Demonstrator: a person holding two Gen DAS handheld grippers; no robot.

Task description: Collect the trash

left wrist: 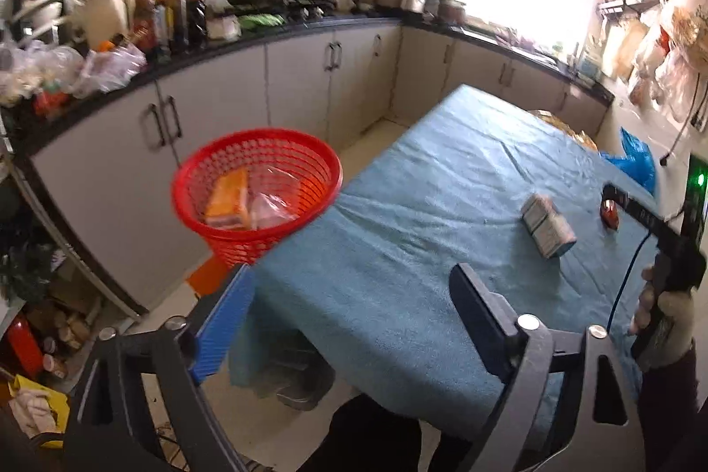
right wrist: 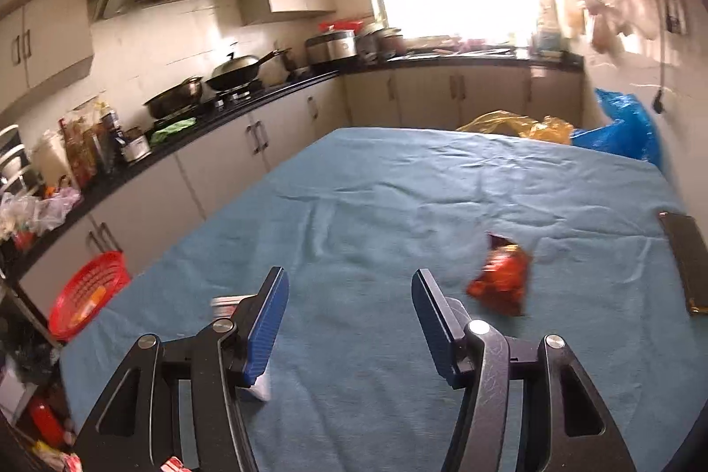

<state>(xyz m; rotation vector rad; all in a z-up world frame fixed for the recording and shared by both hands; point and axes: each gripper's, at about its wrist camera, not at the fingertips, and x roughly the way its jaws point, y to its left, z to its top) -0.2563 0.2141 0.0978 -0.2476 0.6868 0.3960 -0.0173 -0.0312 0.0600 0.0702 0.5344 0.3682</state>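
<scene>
A red mesh basket (left wrist: 256, 202) stands off the table's left edge with an orange box (left wrist: 228, 197) and a clear plastic bag (left wrist: 272, 206) inside. It shows again as the basket (right wrist: 88, 295) low on the left in the right wrist view. On the blue tablecloth lie a small grey carton (left wrist: 546, 224) and a red snack wrapper (right wrist: 500, 282). My left gripper (left wrist: 349, 321) hangs open over the table's near corner, empty. My right gripper (right wrist: 352, 317) is open and empty, with the wrapper just right of its right finger. The carton (right wrist: 228, 301) peeks out behind its left finger.
The table (right wrist: 398, 206) fills the middle; a dark flat object (right wrist: 683, 259) lies at its right edge. Yellow (right wrist: 517, 124) and blue bags (right wrist: 619, 127) sit at the far end. A cluttered kitchen counter (left wrist: 265, 34) runs along the left and back. A gloved hand (left wrist: 663, 312) is at right.
</scene>
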